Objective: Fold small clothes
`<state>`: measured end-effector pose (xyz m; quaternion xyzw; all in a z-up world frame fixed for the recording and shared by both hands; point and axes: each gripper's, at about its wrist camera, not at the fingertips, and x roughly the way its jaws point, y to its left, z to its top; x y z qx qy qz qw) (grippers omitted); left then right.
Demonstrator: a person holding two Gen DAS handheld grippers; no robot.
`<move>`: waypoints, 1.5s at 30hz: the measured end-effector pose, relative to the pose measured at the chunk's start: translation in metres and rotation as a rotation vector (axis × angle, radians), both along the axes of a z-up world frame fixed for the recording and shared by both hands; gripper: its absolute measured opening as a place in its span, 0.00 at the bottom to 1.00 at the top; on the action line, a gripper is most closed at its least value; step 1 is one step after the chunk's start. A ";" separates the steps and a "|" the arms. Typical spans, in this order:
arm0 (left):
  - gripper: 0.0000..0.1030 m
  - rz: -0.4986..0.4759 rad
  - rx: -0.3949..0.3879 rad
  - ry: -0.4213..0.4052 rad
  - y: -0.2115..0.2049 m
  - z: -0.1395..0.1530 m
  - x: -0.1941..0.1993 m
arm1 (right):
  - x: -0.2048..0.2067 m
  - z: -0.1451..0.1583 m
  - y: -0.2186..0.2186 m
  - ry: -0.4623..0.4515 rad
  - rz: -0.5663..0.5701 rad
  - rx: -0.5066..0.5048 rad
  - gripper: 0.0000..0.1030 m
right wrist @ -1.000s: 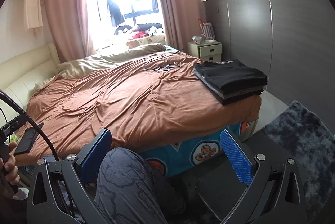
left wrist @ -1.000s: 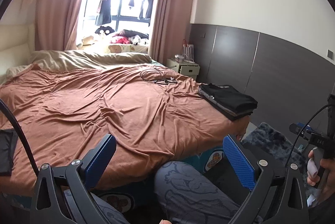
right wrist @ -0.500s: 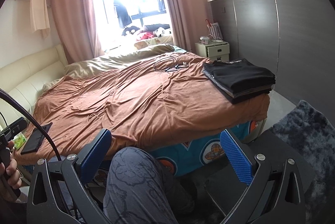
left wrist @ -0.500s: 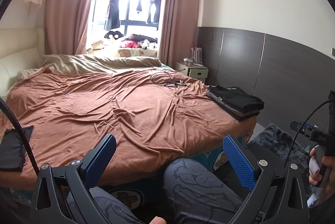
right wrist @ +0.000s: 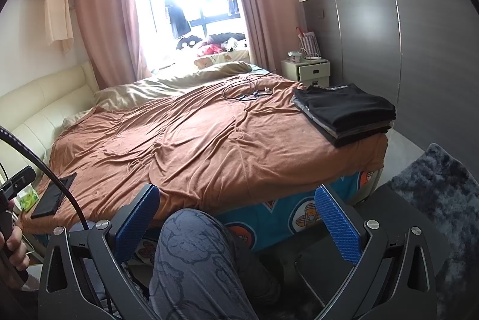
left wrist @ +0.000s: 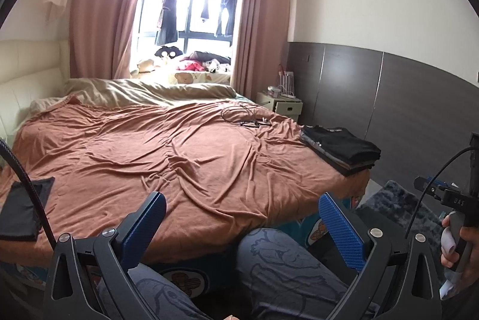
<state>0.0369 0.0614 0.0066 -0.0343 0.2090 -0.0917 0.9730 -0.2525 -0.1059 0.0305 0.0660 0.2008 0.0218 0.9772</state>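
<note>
Cloth (left wrist: 22, 208), dark and flat, lies at the left near corner of the bed (left wrist: 185, 158), on the rust-brown cover; in the right wrist view it shows as a thin dark slab (right wrist: 54, 196) at the same corner, with a green packet (right wrist: 27, 197) just beside it off the bed's edge. A black cable (left wrist: 27, 185) arcs up across this cloth in the left wrist view. The left gripper (left wrist: 242, 230) is held low in front of the bed with its blue pads (left wrist: 143, 227) spread wide and nothing between them; a knee (left wrist: 287, 263) in grey patterned trousers sits in the gap. The middle of the cover is wrinkled and bare. Farther back, a beige duvet (left wrist: 143, 91) is bunched under the window (left wrist: 191, 12), where dark garments hang. Thin black cords (left wrist: 245, 116) lie in a loose loop on the far right of the cover. A stack (left wrist: 341, 149) of folded dark clothes sits at the right near corner of the bed, also clear in the right wrist view (right wrist: 344, 113). Behind it stands a pale nightstand (right wrist: 308, 70). The right gripper (right wrist: 236, 225) likewise hangs wide, empty, above a trousered knee (right wrist: 194, 254), with the bed's blue patterned side (right wrist: 284, 215) behind. A grey shaggy rug (right wrist: 440, 188) lies on the floor at far right. A hand (left wrist: 461, 248) grips the right gripper's handle at the edge of the left wrist view.
</note>
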 end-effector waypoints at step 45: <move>1.00 0.000 -0.004 -0.009 -0.010 0.000 -0.011 | -0.007 0.000 0.007 -0.005 0.002 -0.005 1.00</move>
